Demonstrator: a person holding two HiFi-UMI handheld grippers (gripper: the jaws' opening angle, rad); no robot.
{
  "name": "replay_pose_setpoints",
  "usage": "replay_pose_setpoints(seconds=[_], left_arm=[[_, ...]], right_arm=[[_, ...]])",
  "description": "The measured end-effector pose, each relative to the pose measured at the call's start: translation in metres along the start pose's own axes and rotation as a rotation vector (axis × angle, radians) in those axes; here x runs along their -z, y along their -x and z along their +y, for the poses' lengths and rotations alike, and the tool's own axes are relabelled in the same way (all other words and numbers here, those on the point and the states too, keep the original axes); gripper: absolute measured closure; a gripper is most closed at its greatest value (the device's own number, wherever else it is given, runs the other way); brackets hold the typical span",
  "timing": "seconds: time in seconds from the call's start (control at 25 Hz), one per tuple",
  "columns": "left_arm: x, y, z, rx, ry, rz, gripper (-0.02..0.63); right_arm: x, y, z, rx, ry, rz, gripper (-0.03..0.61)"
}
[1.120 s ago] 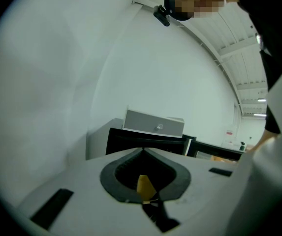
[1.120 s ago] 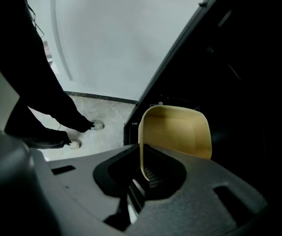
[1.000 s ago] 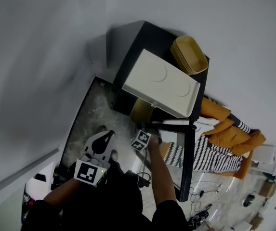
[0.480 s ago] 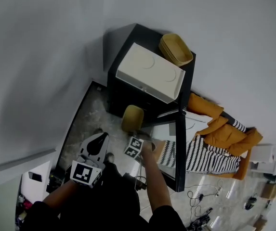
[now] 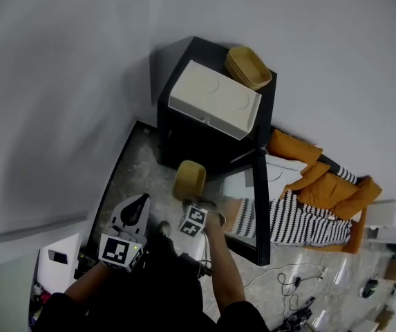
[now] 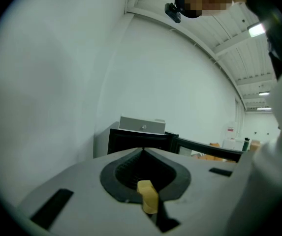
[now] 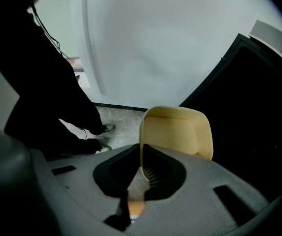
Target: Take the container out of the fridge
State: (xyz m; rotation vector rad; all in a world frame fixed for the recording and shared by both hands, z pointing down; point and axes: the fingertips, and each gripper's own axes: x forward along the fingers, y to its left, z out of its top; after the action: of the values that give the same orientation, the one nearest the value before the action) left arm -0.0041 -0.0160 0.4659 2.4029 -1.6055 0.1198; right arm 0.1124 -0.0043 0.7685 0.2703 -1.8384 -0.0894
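Note:
In the head view the yellow container [image 5: 189, 180] hangs over the floor just in front of the black fridge [image 5: 196, 138], whose door [image 5: 262, 209] stands open to the right. My right gripper [image 5: 200, 200] is shut on the container's near rim. In the right gripper view the rim runs between the jaws of the right gripper [image 7: 141, 157], and the container [image 7: 179, 132] stands beyond them, beside the dark fridge opening [image 7: 259, 102]. My left gripper [image 5: 142, 202] is lower left, shut and holding nothing. In the left gripper view the left gripper [image 6: 143, 150] points toward the fridge [image 6: 131, 142].
A white box [image 5: 215, 99] and stacked yellow trays [image 5: 247, 66] sit on top of the fridge. Orange and striped clothing [image 5: 308, 203] lies right of the door. Cables [image 5: 287, 279] trail on the floor. A pale wall [image 5: 59, 102] runs along the left.
The right gripper has drawn the yellow container back out of the fridge front and away from it. The left gripper has stayed about where it was, still shut.

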Motion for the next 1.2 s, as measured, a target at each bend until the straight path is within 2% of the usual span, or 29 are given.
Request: replay_pose_setpoints(seconds=[0.6, 0.8, 1.2], left_arm=[[-0.008, -0.001, 0.034, 0.091, -0.015, -0.003, 0.609], [0.004, 0.002, 0.042, 0.104, -0.023, 0.000, 0.609], [0.011, 0.014, 0.055, 0.080, -0.020, 0.002, 0.609]], right_arm=[[-0.030, 0.069, 0.033, 0.000, -0.170, 0.007, 0.565], [-0.039, 0.089, 0.042, -0.008, -0.181, 0.021, 0.566], [-0.060, 0.137, 0.059, -0.020, -0.194, -0.011, 0.566]])
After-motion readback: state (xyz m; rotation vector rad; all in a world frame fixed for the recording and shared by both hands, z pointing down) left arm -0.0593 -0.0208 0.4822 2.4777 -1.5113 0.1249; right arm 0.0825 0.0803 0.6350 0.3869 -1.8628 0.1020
